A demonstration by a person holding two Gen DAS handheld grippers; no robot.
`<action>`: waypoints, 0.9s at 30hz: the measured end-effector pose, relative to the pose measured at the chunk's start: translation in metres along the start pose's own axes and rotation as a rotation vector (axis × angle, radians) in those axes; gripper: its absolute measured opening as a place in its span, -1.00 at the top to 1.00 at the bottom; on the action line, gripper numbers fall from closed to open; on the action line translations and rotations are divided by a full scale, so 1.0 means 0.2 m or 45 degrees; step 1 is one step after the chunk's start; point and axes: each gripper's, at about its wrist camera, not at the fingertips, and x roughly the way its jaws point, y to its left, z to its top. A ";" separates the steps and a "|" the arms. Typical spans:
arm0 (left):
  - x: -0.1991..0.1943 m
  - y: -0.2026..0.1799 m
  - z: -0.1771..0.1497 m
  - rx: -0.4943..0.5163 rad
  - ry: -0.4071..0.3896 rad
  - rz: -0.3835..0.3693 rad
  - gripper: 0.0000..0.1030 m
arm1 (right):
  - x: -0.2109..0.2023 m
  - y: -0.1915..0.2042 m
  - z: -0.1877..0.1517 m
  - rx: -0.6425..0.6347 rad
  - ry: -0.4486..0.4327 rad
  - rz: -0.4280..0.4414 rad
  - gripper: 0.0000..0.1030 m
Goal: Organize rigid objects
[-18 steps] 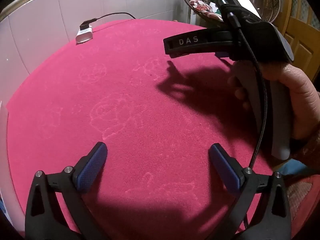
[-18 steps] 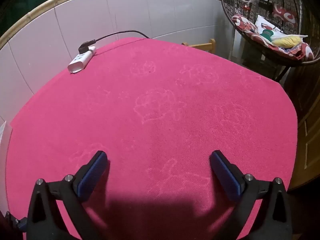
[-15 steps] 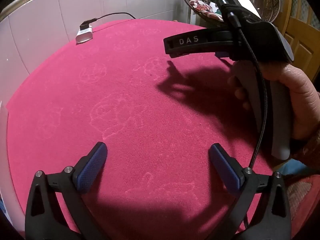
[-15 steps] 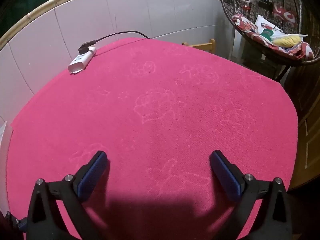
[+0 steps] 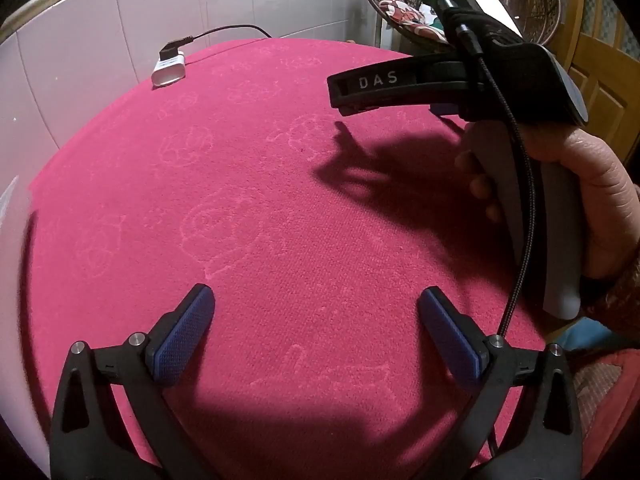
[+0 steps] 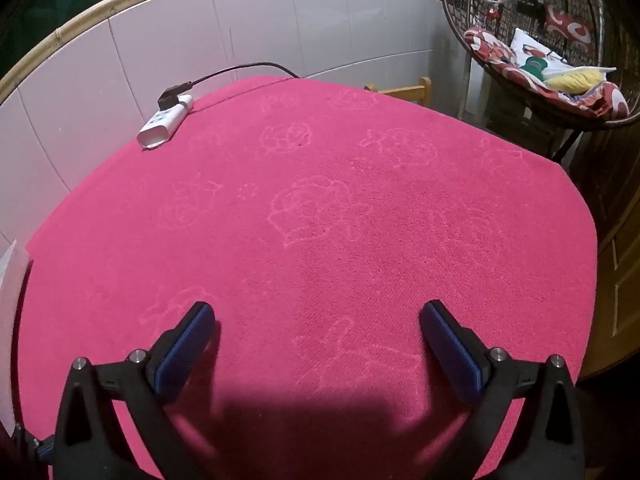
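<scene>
A pink cloth with faint outline drawings covers the surface (image 6: pixel 320 220), and almost nothing lies on it. At its far left edge, against the white tiled wall (image 6: pixel 248 28), rests a white power strip (image 6: pixel 165 122) with a black plug (image 6: pixel 172 94) pushed into its far end and a black cable (image 6: pixel 248 67) trailing off along the wall. Past the far right corner stands a wooden chair back (image 6: pixel 404 90), and beyond it a wicker hanging seat (image 6: pixel 532 96) filled with patterned cushions and a yellow item. A wooden door (image 5: pixel 604 80) shows at the right of the left wrist view. No rigid object to be sorted shows on the cloth in either view; the strip is the only loose thing there, well apart from both tools. The left gripper (image 5: pixel 316 320) hangs above the near part of the cloth, its blue-padded fingers (image 5: pixel 182 340) spread wide with nothing between them. The right gripper (image 6: pixel 318 336) is likewise spread wide and empty over the cloth; in the left wrist view its black body, marked DAS, reaches in from the right, held by the person's right hand (image 5: pixel 592 200), and casts a dark shadow on the cloth below it.
</scene>
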 end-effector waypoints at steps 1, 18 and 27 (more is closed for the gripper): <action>0.00 0.00 0.00 0.000 0.000 0.000 -1.00 | 0.00 0.00 0.00 -0.002 0.001 0.000 -1.00; 0.00 0.00 0.00 0.000 0.000 0.000 -1.00 | 0.00 0.01 0.00 -0.012 0.008 -0.012 -1.00; -0.01 0.00 0.00 0.001 0.001 0.001 -1.00 | 0.06 0.10 0.05 -0.067 0.048 -0.153 -1.00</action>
